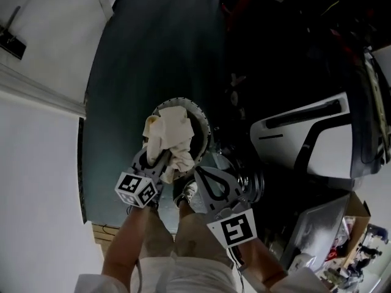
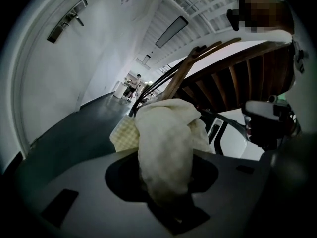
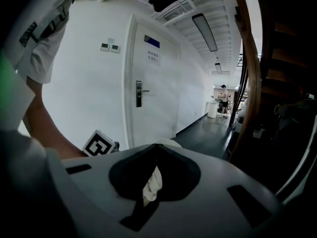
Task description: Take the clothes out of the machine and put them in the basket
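Over basket (image 1: 203, 119) (head view only), cloth (image 1: 171, 133), left gripper (image 1: 164, 159), right gripper (image 1: 198, 174) clamping

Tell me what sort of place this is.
Probably a corridor in an office-type building: a long dark floor, a white door and ceiling strip lights, with a wooden staircase alongside.

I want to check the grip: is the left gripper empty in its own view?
No, a cream cloth is clamped between the jaws of the left gripper and bulges out above them.
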### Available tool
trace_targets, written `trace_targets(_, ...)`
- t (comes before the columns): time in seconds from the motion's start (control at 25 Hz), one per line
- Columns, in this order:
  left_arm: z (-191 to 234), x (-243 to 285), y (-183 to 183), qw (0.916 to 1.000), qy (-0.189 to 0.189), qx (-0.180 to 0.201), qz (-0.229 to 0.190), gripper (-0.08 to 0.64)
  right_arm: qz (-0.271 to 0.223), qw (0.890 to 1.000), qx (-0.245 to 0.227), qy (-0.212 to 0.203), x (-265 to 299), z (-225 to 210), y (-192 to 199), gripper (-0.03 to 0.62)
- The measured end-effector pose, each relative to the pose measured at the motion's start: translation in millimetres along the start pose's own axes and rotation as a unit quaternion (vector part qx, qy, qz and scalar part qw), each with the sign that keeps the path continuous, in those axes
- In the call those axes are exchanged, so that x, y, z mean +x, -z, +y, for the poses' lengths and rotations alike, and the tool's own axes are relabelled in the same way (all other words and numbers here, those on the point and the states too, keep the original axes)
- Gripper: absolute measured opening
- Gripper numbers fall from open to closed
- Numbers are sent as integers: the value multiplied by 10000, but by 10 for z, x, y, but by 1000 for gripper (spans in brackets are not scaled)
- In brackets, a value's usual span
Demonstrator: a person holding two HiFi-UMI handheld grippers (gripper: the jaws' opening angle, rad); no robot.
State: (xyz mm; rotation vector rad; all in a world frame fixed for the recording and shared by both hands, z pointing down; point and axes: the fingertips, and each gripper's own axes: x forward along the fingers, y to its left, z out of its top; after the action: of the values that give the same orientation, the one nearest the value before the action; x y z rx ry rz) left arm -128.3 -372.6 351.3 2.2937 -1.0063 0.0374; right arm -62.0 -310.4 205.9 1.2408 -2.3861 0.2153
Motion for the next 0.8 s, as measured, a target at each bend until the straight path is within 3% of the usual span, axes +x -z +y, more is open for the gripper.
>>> trace_targets(0.4,828,944,1381,9948,-607,-277,769,167,376,9976,365,-442,485,-175,1027,14)
trace_targets(0.6,1219,1247,2189,9831,-830,-237,1614,178,568,9949,522,-650,810,-188,1573,14)
trace_targets(0.8,1594,1415,2797,9705,-1030,-165,2172,178,686,9929,621,-747,1046,-230,2043,14)
